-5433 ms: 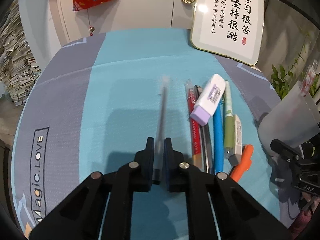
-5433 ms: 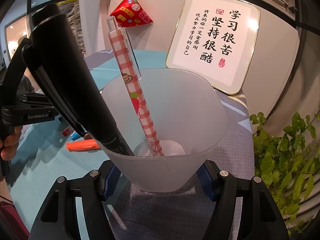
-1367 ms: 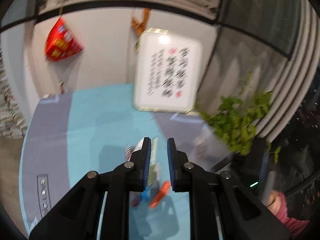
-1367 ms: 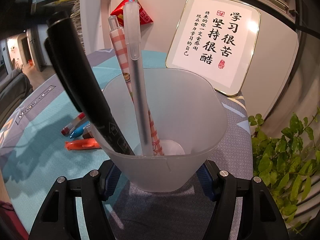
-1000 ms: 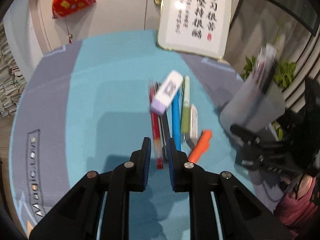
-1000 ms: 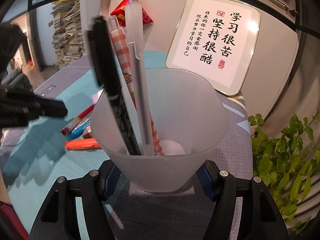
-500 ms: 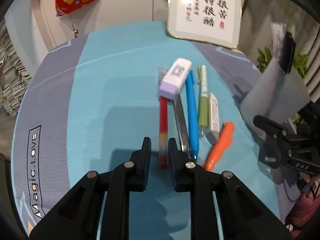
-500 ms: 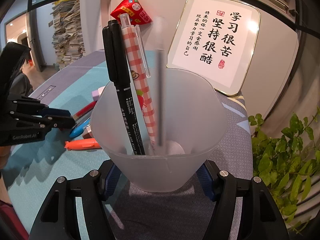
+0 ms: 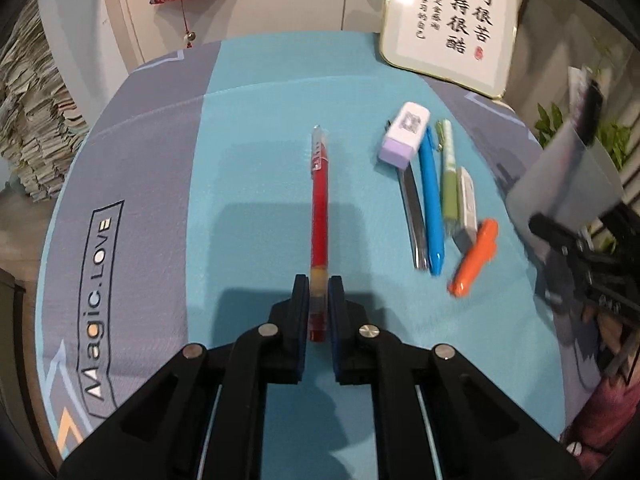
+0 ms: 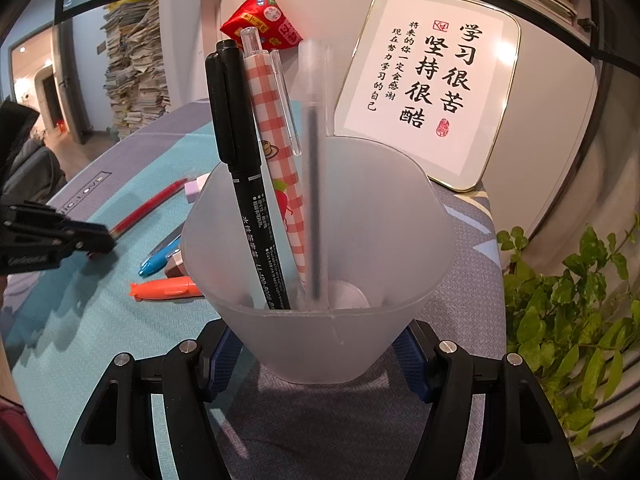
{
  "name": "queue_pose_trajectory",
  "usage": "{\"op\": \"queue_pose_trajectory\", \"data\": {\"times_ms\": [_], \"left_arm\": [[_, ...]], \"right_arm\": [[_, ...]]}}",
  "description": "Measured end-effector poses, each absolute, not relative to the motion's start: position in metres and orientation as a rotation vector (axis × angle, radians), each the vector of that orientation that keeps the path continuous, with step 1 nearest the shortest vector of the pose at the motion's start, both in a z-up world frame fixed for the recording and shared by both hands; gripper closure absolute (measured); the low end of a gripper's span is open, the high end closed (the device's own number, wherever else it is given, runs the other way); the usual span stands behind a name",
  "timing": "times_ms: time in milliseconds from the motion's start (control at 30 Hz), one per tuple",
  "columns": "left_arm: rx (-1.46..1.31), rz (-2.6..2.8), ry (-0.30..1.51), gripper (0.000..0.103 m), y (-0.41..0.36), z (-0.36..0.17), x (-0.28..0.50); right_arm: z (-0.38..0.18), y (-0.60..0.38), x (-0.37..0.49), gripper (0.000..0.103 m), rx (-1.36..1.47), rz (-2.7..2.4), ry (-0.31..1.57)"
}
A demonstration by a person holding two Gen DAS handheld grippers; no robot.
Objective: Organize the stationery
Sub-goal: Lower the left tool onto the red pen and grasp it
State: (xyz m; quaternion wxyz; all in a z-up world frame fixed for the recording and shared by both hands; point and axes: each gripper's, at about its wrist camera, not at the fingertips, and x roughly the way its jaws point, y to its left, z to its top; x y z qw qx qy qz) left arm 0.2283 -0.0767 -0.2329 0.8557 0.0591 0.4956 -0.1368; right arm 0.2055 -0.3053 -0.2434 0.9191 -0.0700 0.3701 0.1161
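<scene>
Red pen [image 9: 319,200] clamped at its near end between left gripper [image 9: 319,288] fingers.

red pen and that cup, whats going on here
A person is sorting stationery with two handheld claws. The left claw is shut on the tail end of the red pen, which points away over the teal mat. The right claw holds the frosted cup, which has a black marker, a checked pen and a clear pen in it. The eraser, blue pen and orange pen lie on the mat.
</scene>
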Motion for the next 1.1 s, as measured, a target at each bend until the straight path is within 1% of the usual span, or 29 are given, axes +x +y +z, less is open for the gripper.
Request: {"op": "queue_pose_trajectory", "data": {"times_ms": [33, 67, 100, 133, 167, 233, 367, 467, 600, 700, 767, 1100], "left_arm": [[0.132, -0.29, 1.037, 0.093, -0.077, -0.231, 0.227], [0.139, -0.296, 1.028, 0.085, -0.079, -0.229, 0.227], [0.141, -0.295, 1.013, 0.08, -0.08, -0.226, 0.228], [0.143, -0.288, 0.994, 0.068, -0.082, -0.222, 0.231], [0.15, -0.279, 0.976, 0.064, -0.083, -0.219, 0.235], [0.176, -0.268, 0.942, 0.066, -0.088, -0.214, 0.245], [0.216, -0.266, 0.928, 0.066, -0.098, -0.214, 0.269], [0.253, -0.266, 0.937, 0.066, -0.107, -0.22, 0.286], [0.231, -0.267, 0.975, 0.067, -0.109, -0.227, 0.302], [0.235, -0.269, 0.989, 0.076, -0.113, -0.23, 0.309], [0.231, -0.275, 1.007, 0.089, -0.114, -0.234, 0.313], [0.209, -0.282, 1.028, 0.095, -0.115, -0.233, 0.318]], "right_arm": [[-0.244, -0.306, 0.206, 0.034, -0.144, 0.239, 0.761], [-0.244, -0.306, 0.206, 0.034, -0.144, 0.239, 0.761], [-0.243, -0.305, 0.205, 0.034, -0.144, 0.239, 0.761], [-0.244, -0.306, 0.206, 0.034, -0.144, 0.239, 0.761], [-0.243, -0.305, 0.205, 0.034, -0.144, 0.239, 0.761], [-0.244, -0.306, 0.206, 0.034, -0.144, 0.239, 0.761], [-0.244, -0.305, 0.205, 0.034, -0.142, 0.239, 0.761], [-0.244, -0.305, 0.205, 0.034, -0.142, 0.239, 0.761], [-0.245, -0.306, 0.205, 0.034, -0.136, 0.24, 0.763], [-0.245, -0.307, 0.206, 0.034, -0.135, 0.24, 0.763], [-0.245, -0.307, 0.205, 0.034, -0.135, 0.241, 0.763], [-0.245, -0.307, 0.206, 0.034, -0.135, 0.24, 0.763]]}}
